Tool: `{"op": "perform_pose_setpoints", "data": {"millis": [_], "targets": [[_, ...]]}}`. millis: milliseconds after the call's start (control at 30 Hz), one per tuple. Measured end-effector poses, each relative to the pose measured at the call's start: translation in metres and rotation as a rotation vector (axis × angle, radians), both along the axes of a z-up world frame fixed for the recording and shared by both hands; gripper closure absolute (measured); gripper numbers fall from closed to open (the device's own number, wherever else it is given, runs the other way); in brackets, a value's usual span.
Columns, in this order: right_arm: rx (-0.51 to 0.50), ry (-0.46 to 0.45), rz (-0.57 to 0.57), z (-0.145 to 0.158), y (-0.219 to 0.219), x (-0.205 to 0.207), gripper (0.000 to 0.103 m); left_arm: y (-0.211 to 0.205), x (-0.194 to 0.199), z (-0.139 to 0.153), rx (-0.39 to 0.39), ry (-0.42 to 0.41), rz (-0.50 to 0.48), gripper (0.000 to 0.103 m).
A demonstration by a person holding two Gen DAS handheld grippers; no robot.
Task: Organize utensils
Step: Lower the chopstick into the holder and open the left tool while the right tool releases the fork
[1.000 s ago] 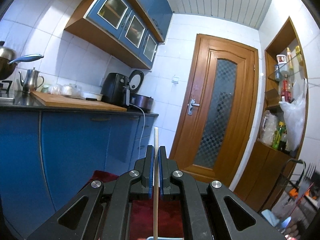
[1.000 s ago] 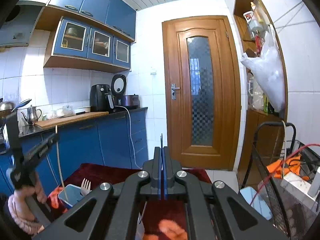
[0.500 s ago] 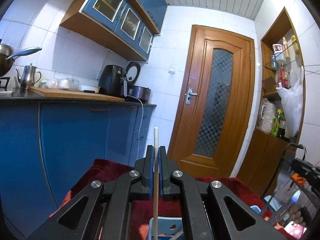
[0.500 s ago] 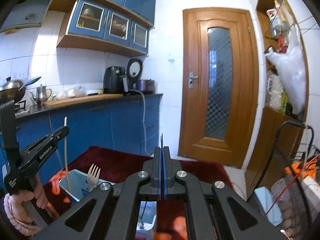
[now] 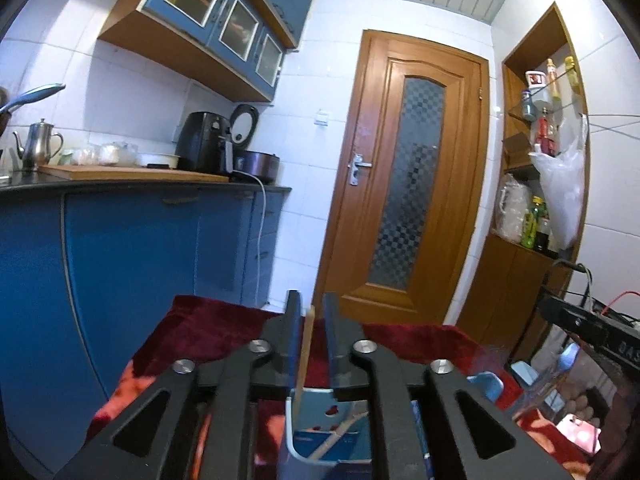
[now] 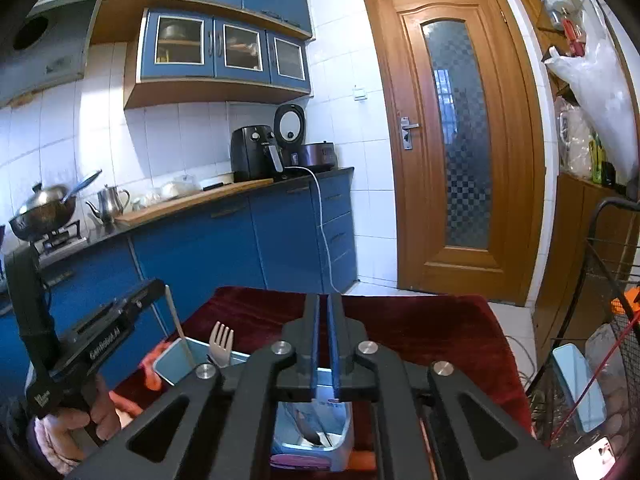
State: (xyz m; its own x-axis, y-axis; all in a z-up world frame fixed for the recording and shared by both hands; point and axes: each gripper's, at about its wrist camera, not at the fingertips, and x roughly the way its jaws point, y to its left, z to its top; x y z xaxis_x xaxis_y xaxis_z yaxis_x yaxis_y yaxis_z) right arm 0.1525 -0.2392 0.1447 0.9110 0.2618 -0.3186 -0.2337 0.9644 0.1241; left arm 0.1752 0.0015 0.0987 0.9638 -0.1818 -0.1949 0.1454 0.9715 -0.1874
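Observation:
My left gripper (image 5: 311,304) is open above a light-blue utensil holder (image 5: 320,436). A pale wooden chopstick (image 5: 304,352) stands loose between its jaws, its lower end down in the holder. In the right wrist view the same chopstick (image 6: 178,326) leans in the holder's left compartment (image 6: 176,364) next to a white plastic fork (image 6: 221,342), with the left gripper (image 6: 154,288) just above. My right gripper (image 6: 323,306) is shut with a narrow slit between its pads and holds nothing. Below it is another compartment (image 6: 312,436) with dark utensils.
The holder stands on a dark red cloth (image 6: 420,328). Blue cabinets and a counter (image 6: 224,200) with an air fryer, kettle and wok run along the left. A wooden door (image 6: 460,140) is ahead. A wire rack (image 6: 616,300) and shelves are at the right.
My left gripper has opened and let go of the chopstick, which has dropped lower into the holder. Both grippers have tilted down toward the red cloth. The right jaws have parted slightly.

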Motion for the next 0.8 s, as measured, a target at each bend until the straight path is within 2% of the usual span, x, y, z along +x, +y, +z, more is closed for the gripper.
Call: {"op": "perform_pose_setpoints", "data": {"millis": [67, 400, 800], "targets": [[0.002, -0.007, -0.004, 0.002, 0.000, -0.002, 0.095, -0.001, -0.004, 0.002, 0.005, 0.000, -0.009, 0.073], [0.023, -0.028, -0.008, 0.015, -0.005, -0.026, 0.094, 0.001, -0.028, 0.012, 0.020, 0.028, -0.050, 0.071], [0.033, 0.065, 0.000, 0.006, -0.008, -0.058, 0.093, 0.009, -0.061, 0.012, 0.011, 0.165, -0.097, 0.071]]}}
